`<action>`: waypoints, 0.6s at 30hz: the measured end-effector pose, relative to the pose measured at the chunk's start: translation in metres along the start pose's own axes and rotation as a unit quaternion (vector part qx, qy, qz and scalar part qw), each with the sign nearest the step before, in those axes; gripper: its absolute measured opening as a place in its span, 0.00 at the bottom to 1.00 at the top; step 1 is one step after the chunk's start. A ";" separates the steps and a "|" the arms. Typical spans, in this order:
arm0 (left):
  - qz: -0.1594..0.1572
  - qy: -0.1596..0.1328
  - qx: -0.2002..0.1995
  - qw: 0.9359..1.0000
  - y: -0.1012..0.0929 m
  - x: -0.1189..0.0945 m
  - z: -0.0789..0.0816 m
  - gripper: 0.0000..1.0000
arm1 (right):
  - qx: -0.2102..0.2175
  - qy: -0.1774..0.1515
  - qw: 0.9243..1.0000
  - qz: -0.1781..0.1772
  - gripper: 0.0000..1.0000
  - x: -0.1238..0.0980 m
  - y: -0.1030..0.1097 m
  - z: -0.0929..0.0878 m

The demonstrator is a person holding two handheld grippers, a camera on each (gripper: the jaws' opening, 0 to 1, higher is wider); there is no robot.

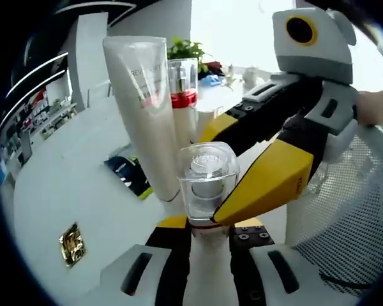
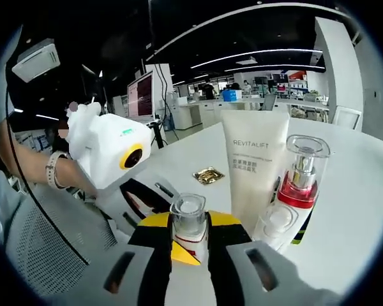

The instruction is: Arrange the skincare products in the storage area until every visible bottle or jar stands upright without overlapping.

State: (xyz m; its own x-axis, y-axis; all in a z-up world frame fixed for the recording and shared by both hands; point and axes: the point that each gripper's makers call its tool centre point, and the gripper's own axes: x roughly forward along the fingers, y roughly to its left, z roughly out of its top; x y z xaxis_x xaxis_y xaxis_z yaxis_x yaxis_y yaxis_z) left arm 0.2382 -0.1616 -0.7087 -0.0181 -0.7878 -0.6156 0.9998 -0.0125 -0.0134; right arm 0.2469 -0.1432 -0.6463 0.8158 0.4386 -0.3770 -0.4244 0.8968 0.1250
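Clamping one clear-capped bottle between both grippers, left and right, while the tube and pump bottle at frame right already stand.

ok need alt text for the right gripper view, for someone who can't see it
The right tongs grip a small clear-capped bottle upright over a white table, with the left tongs closing on it from the left. Just right stand a white Revitalift tube and a red-collared pump bottle; a gold sachet lies behind, an open office beyond.
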 end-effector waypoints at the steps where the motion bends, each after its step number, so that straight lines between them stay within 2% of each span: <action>1: 0.001 0.000 0.001 1.000 0.000 0.000 0.000 0.20 | 0.005 -0.001 1.000 0.001 0.21 0.000 0.000 0.000; 3: 0.007 -0.005 0.015 1.000 0.002 0.000 0.000 0.20 | 0.008 0.000 1.000 0.001 0.20 0.001 0.000 0.000; 5: 0.005 -0.005 0.010 1.000 0.002 0.001 0.000 0.20 | 0.000 0.001 1.000 0.001 0.20 0.000 0.000 0.000; 14: 0.015 0.017 0.047 0.999 0.003 0.002 -0.009 0.25 | -0.005 0.004 1.000 0.003 0.19 -0.001 0.004 -0.001; 18: 0.012 0.023 0.047 0.999 0.002 0.001 -0.011 0.26 | -0.003 0.007 1.000 0.006 0.19 -0.004 0.007 -0.002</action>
State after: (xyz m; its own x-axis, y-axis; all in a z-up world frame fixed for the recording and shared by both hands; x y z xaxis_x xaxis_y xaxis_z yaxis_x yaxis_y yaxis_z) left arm 0.2399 -0.1554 -0.7181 0.0074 -0.7596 -0.6503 0.9959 -0.0533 0.0736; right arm 0.2405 -0.1390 -0.6460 0.8047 0.4489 -0.3885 -0.4368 0.8909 0.1247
